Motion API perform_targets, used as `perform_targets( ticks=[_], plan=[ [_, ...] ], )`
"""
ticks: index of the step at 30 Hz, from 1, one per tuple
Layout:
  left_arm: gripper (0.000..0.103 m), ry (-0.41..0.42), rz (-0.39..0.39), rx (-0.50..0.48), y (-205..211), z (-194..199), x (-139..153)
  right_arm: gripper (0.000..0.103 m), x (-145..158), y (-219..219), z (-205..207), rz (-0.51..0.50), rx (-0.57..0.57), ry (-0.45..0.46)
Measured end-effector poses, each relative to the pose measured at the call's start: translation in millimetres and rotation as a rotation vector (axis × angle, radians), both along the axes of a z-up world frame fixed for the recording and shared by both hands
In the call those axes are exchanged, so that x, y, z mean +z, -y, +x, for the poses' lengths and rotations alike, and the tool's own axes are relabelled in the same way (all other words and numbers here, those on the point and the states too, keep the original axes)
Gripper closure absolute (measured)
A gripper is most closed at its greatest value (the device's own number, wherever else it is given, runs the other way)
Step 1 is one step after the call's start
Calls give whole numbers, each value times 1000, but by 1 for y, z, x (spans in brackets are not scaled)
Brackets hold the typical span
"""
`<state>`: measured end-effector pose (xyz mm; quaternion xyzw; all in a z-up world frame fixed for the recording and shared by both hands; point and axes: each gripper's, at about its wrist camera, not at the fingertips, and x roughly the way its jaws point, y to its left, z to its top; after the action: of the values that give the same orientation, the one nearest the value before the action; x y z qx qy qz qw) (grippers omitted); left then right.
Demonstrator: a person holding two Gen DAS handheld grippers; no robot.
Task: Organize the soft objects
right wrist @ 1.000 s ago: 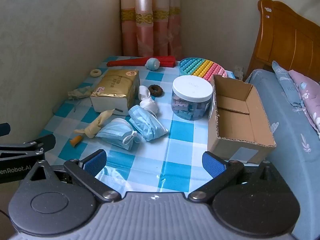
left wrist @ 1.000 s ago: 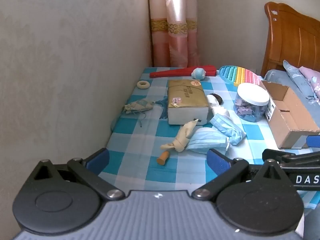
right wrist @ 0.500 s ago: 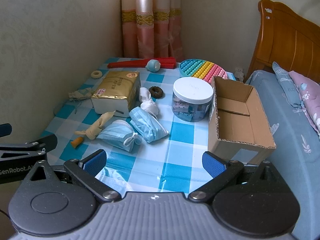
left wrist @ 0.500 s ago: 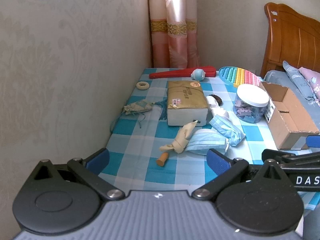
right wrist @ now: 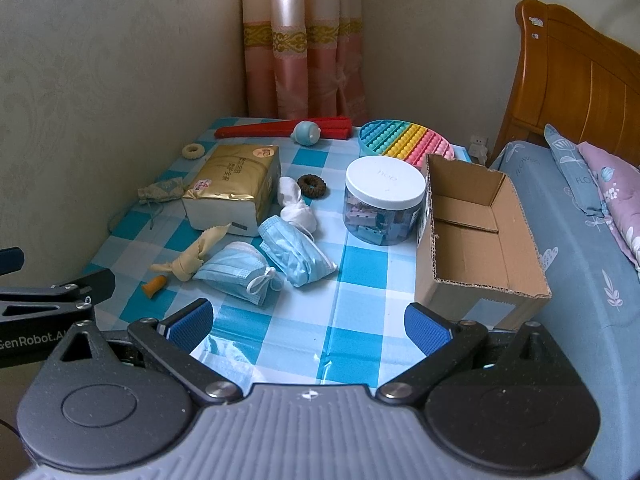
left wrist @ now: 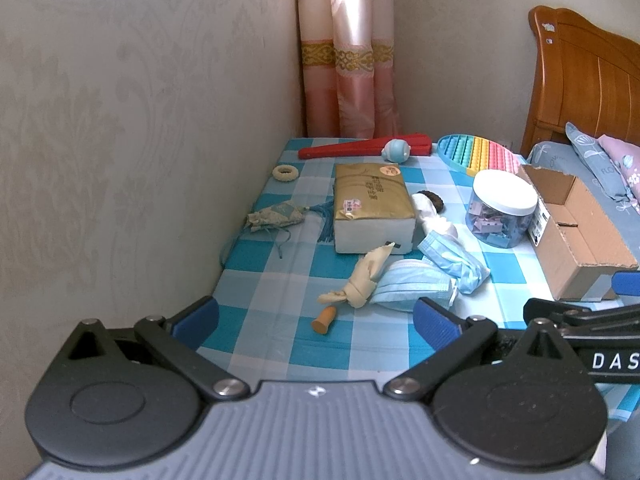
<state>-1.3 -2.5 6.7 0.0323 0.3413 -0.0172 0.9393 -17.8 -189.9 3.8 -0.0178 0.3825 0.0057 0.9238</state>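
Both tongs, left gripper (left wrist: 316,316) and right gripper (right wrist: 306,318), gape empty; two crumpled blue paper masks (right wrist: 280,258) lie between the gold tissue pack (right wrist: 234,184) and the open brown cardboard box (right wrist: 476,236).

Bare checked cloth (right wrist: 304,340) ahead; beyond, face masks (right wrist: 272,264), cardboard box (right wrist: 476,240) rightward.

Checked table (right wrist: 360,344) under masks (right wrist: 236,270), box (right wrist: 480,256)

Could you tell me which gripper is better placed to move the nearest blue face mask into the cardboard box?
Right. The right gripper is open, facing the face mask, with the cardboard box just beside it. The left gripper sits nearer the wall.
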Motion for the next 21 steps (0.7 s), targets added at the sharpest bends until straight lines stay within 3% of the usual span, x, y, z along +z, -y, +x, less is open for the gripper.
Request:
perform_targets(
  ticks=[21],
  plan=[
    [1, 3, 1, 0, 2, 0, 3, 0, 1, 0, 0, 3, 2, 5]
  ],
)
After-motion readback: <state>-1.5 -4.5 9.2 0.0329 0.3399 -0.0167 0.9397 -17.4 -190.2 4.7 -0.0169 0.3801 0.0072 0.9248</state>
